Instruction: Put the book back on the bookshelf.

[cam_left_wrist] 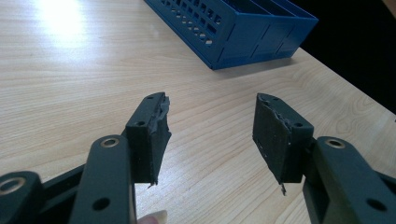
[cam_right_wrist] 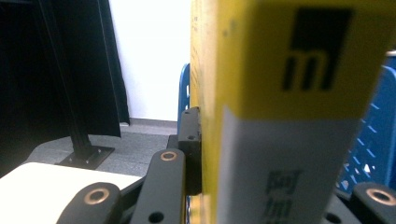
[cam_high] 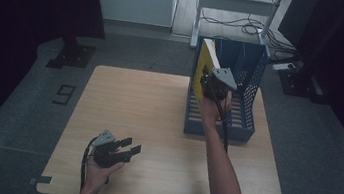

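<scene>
— pale wood table (cam_high: 156, 125), dark room around it, grey floor beyond. blue file rack (cam_high: 248, 77) standing at the far right edge. why up in the air with that yellow book (cam_high: 205, 68)?
— carried upright, spine toward the right gripper (cam_high: 210, 84), probably so as to slide down into a slot of the rack. hovering above the rack's left compartment, near the left wall, not yet seated as far as can be told.
— gripped how?
— clamped across its thickness: one black pad (cam_right_wrist: 190, 140) flat against the left cover, the other hidden behind the spine. book between the fingers, sticking well past the tips.
— and the left gripper (cam_high: 125, 149)?
— parked low by the near left edge, well apart from the rack, probably to stay clear. fingers (cam_left_wrist: 152, 135) spread wide, nothing between, bare wood under them.
</scene>
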Demonstrator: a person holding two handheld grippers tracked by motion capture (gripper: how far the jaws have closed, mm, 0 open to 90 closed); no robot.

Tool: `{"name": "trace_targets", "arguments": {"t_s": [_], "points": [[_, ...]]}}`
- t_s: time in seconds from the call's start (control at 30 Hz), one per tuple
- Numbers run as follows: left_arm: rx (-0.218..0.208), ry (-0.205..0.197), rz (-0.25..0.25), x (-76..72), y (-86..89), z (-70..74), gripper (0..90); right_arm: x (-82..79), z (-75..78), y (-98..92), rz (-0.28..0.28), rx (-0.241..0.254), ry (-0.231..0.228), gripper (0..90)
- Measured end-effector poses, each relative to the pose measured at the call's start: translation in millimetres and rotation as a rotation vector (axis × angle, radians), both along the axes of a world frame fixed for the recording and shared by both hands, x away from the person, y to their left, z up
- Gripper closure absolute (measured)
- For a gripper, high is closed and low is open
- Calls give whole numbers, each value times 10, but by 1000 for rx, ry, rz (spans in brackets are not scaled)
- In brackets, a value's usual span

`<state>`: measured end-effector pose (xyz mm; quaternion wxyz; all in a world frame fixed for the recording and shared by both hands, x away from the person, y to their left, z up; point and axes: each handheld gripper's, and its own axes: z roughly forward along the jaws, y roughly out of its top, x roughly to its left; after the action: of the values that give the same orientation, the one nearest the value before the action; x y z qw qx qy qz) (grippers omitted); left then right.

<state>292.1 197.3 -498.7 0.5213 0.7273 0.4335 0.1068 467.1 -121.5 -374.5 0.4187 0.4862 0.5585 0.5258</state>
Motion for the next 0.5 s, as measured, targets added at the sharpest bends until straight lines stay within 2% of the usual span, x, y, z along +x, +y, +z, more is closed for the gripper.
{"name": "trace_targets", "arguments": {"t_s": [0.5], "points": [[-16, 3, 6, 9, 48, -1, 456, 220, -96, 63, -26, -12, 31, 749]]}}
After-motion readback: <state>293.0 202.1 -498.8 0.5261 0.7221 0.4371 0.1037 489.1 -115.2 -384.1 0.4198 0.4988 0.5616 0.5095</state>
